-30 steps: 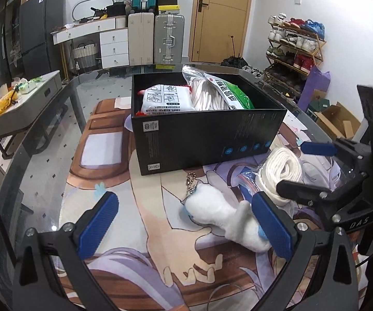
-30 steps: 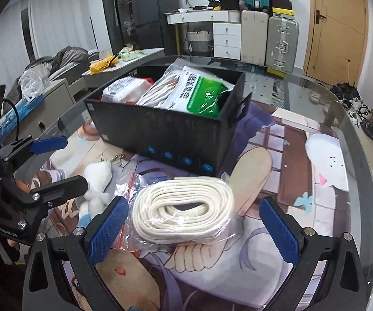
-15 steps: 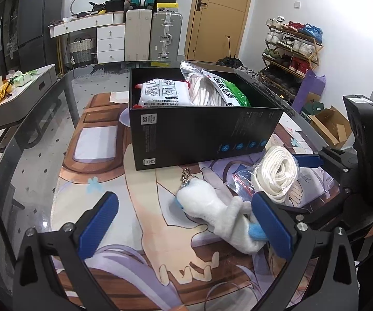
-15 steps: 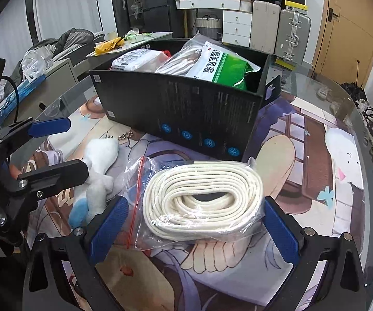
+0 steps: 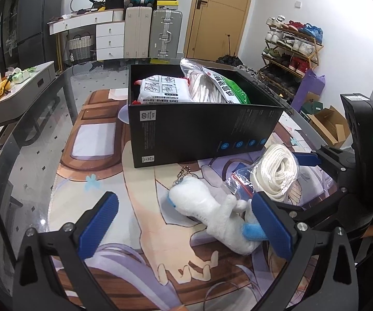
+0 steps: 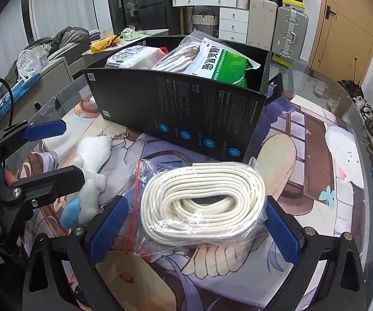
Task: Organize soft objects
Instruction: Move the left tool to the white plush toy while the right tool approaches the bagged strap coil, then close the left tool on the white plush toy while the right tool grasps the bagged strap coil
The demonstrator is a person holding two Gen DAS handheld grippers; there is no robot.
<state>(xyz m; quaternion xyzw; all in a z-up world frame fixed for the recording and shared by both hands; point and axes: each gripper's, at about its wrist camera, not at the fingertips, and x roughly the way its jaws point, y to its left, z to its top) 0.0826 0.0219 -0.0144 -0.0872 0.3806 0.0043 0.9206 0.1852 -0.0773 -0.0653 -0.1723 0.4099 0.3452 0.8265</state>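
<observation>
Right gripper (image 6: 194,233): jaws wide but closing; bagged rope coil (image 6: 202,204) sits between the pads, which do not yet press on it.
Left gripper (image 5: 186,225): jaws spread, empty; right-hand finger (image 5: 272,225) just beside the tail end of the plush toy (image 5: 212,212), nothing clamped.
Rope coil, lie: flat on the printed mat (image 6: 310,160), in a clear zip bag; long axis runs across the right gripper's view, from pad to pad, so the jaws bear on its two ends.
Rope coil, direction: straight ahead of and below the right gripper, between it and the black box (image 6: 176,114).
Nearer hand: the right, plainly; the left has the coil off to its right, beyond the plush.
Plush toy: white with blue tip, bead chain pointing at the box, lying slantwise on the mat.
Box: open top, already holds a white packet (image 5: 163,88) and a green-and-white bag (image 6: 222,62); standing just behind the coil.
Judgement: grip on coil under way, then lift over the near wall into the box. Slack bag film may slip.
</observation>
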